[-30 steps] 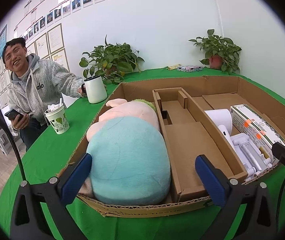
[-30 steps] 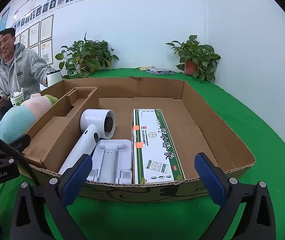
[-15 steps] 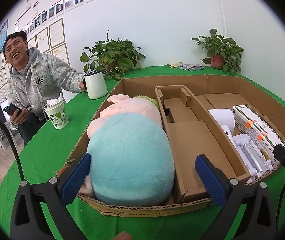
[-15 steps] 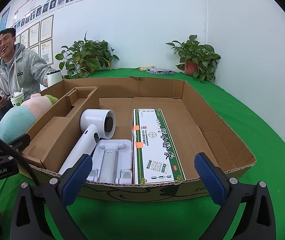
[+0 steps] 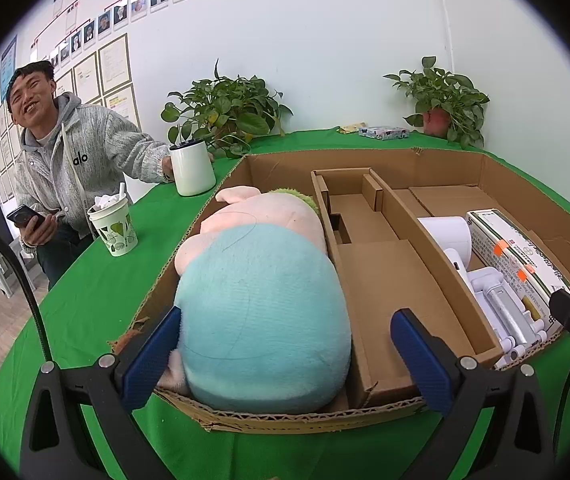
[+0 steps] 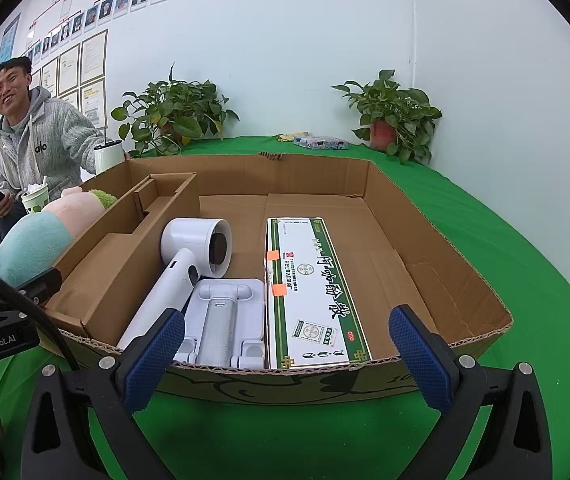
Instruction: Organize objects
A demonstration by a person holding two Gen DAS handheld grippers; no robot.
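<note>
A wide cardboard box [image 5: 293, 420] [image 6: 437, 240] lies on the green table. Its left compartment holds a pink and teal plush toy [image 5: 261, 312] [image 6: 33, 244]. A cardboard divider insert [image 5: 381, 280] fills the middle. The right compartment holds a white hair dryer [image 6: 189, 256], a white folding stand [image 6: 225, 316] and a long white and green carton [image 6: 309, 288]. My left gripper [image 5: 285, 356] is open and empty, just in front of the plush toy. My right gripper [image 6: 285, 356] is open and empty, at the box's near wall before the stand and carton.
A man in a grey hoodie [image 5: 69, 160] sits at the table's left holding a white mug [image 5: 191, 168]. A paper cup [image 5: 115, 226] stands near him. Two potted plants [image 5: 225, 112] [image 6: 393, 116] and a small packet [image 6: 321, 142] stand at the back.
The left gripper has tilted slightly, so the box sits a little lower in its view. The right gripper has not moved. The man has shifted slightly.
</note>
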